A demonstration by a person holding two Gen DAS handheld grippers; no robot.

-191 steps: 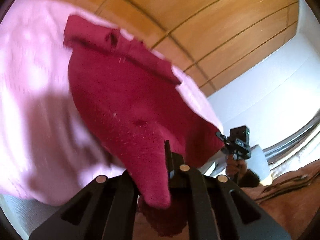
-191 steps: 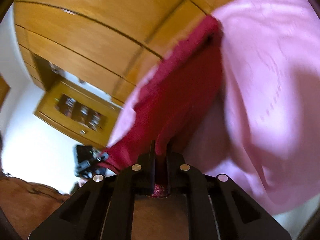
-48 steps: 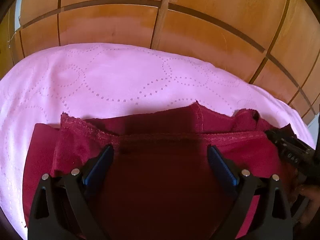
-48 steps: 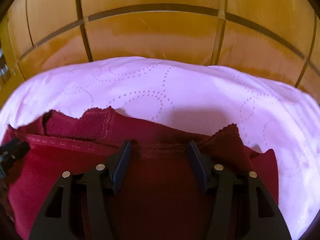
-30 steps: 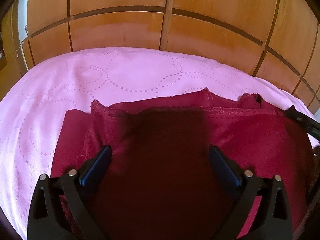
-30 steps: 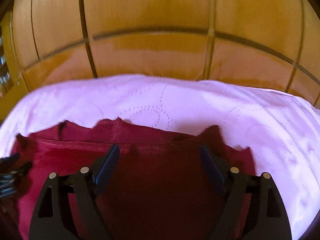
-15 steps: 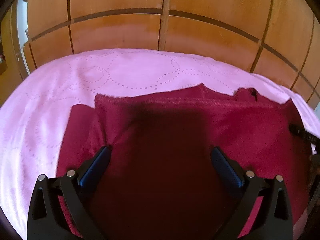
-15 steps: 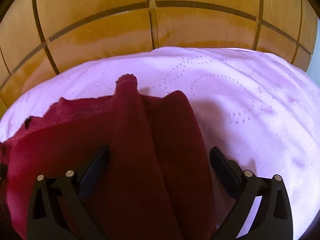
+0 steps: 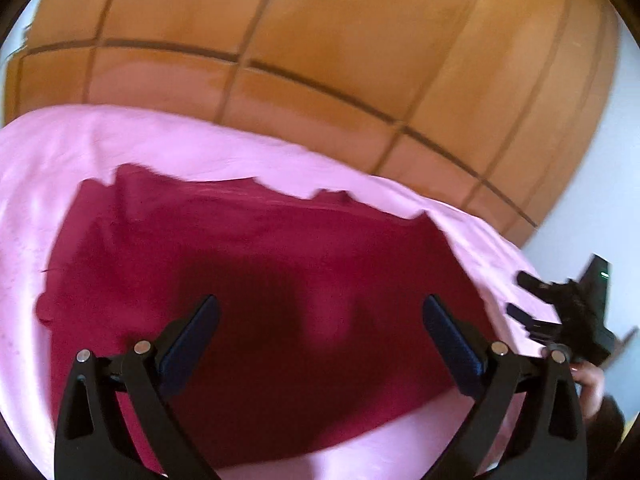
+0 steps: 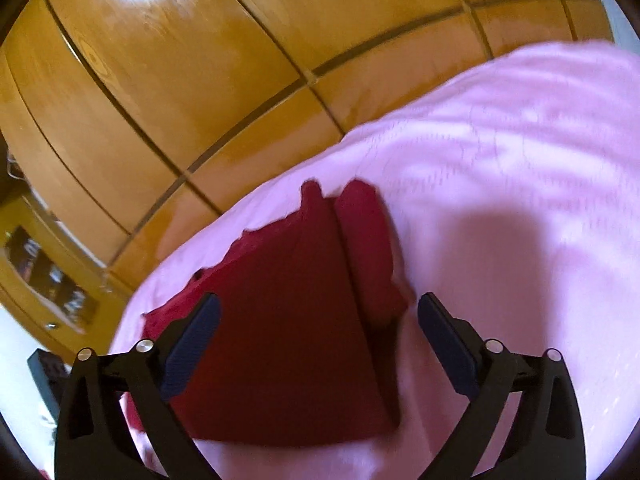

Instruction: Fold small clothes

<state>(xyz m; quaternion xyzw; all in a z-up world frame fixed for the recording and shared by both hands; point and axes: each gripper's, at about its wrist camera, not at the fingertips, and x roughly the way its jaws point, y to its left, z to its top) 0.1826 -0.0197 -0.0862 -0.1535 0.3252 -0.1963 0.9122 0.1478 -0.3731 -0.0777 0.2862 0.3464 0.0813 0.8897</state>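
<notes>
A dark red garment (image 9: 260,248) lies folded flat on the pink sheet (image 9: 160,140). My left gripper (image 9: 320,300) hangs open above its near half with nothing between the fingers. In the right wrist view the garment (image 10: 280,280) shows a straight folded edge and a narrower flap at its right end. My right gripper (image 10: 319,298) stands wide above that end; its jaws are closing slightly, and no cloth is between the pads. The left wrist view shows the right gripper (image 9: 518,294) off the garment's right side, held by a hand (image 9: 588,380).
The pink sheet (image 10: 520,160) spreads to the right of the garment. Wooden wardrobe panels (image 9: 320,40) rise right behind the bed, and they fill the upper left of the right wrist view (image 10: 160,60). A pale wall (image 9: 592,200) stands at far right.
Both grippers, earlier shut on the lifted garment, have let it go. In the last second both drew back from it; the right one rolled and swung toward its right end.
</notes>
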